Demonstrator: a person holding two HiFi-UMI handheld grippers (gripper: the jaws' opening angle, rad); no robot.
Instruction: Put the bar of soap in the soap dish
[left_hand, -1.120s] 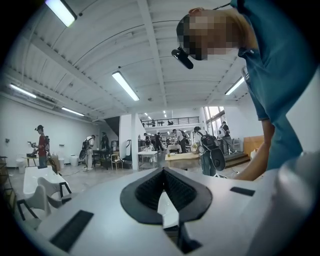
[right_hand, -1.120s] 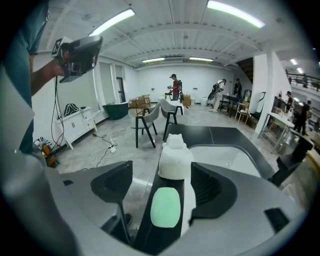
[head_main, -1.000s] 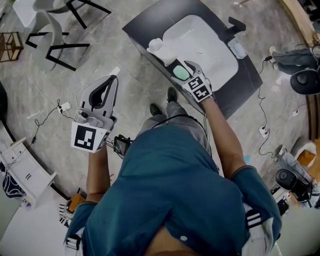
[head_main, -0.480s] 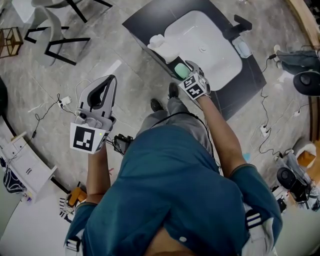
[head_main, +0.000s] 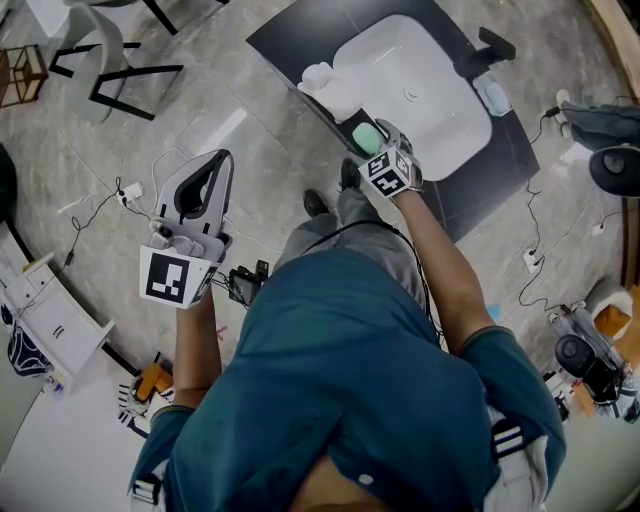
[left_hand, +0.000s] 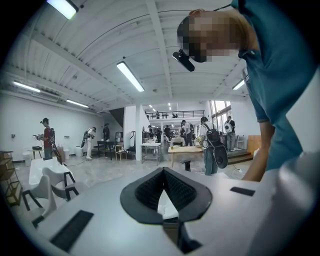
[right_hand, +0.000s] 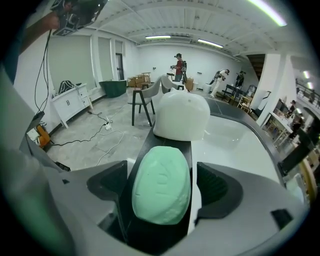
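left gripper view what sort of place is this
Probably a big open lab or workshop hall, not a real bathroom: the white washbasin in its black counter stands alone on a grey stone floor, loose cables trail across it, and other people stand among tables under ceiling strip lights.

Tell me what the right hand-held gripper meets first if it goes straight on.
The green bar of soap, lying between the right hand-held gripper's jaws, which have just been opening and stand apart around it. Beneath it, probably the dark counter.
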